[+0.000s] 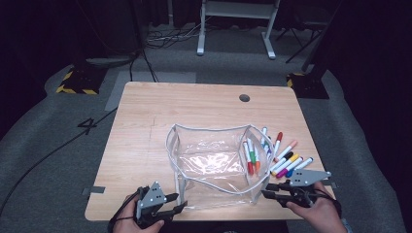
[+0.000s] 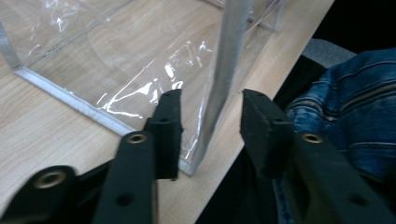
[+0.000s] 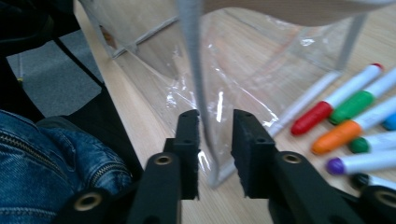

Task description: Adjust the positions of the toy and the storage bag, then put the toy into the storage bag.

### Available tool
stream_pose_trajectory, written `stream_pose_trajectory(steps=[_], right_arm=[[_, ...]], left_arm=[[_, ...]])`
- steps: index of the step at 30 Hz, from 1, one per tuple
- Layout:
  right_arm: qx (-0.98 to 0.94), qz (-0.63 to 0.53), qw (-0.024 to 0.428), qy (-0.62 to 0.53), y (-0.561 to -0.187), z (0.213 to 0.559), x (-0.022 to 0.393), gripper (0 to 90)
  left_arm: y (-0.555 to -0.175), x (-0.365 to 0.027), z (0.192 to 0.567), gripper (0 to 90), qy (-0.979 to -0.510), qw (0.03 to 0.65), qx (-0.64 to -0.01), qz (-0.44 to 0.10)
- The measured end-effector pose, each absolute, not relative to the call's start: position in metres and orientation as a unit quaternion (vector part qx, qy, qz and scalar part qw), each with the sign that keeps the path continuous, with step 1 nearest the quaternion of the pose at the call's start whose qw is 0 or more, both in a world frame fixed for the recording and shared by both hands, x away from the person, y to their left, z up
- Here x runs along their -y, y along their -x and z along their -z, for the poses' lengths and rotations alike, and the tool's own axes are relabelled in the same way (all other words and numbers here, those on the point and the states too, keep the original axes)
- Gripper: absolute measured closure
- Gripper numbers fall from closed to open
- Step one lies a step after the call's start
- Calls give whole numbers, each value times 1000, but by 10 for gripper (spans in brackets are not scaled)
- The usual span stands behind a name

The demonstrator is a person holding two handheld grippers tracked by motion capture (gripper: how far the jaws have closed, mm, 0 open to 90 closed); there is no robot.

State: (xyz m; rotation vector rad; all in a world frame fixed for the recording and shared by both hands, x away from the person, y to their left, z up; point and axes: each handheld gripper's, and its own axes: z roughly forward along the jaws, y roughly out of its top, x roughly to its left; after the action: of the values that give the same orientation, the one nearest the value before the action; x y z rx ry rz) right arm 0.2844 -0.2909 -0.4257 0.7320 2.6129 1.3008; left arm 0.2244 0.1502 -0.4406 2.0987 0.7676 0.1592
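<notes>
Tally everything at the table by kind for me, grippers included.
Clear bag: 1
Markers: about 10, since they overlap and the exact count is hard to tell
Grippers: 2, left gripper and right gripper
Total: about 13

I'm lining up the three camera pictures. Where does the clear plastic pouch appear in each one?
High view: clear plastic pouch stands open at the table's centre-front, between the left gripper and right gripper.
Left gripper view: upper left and centre, its grey edge strip between the open jaws.
Right gripper view: top centre, its edge between the open jaws.
Shared landmark: the pouch's grey edge trim; coloured markers also help.
</notes>
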Motion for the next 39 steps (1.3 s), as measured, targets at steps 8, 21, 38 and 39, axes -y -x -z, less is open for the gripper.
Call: stream_pose_trajectory(steps=[8,21,38,39], right_arm=[[-840,-416,103,-333,-293,425,336,557],[-792,-371,167,-455,-313,445,389,433],[-750,-343,165,-541,-351,484,405,345],[-743,-349,160,-548,-353,485,403,337]], left_arm=[[-229,-178,418,443,-825,436,-338,-123],[-293,-197,436,361,-792,413,-413,-181],[-339,-201,507,345,-782,354,-465,-215],[-338,-202,509,342,-784,352,-466,-210]])
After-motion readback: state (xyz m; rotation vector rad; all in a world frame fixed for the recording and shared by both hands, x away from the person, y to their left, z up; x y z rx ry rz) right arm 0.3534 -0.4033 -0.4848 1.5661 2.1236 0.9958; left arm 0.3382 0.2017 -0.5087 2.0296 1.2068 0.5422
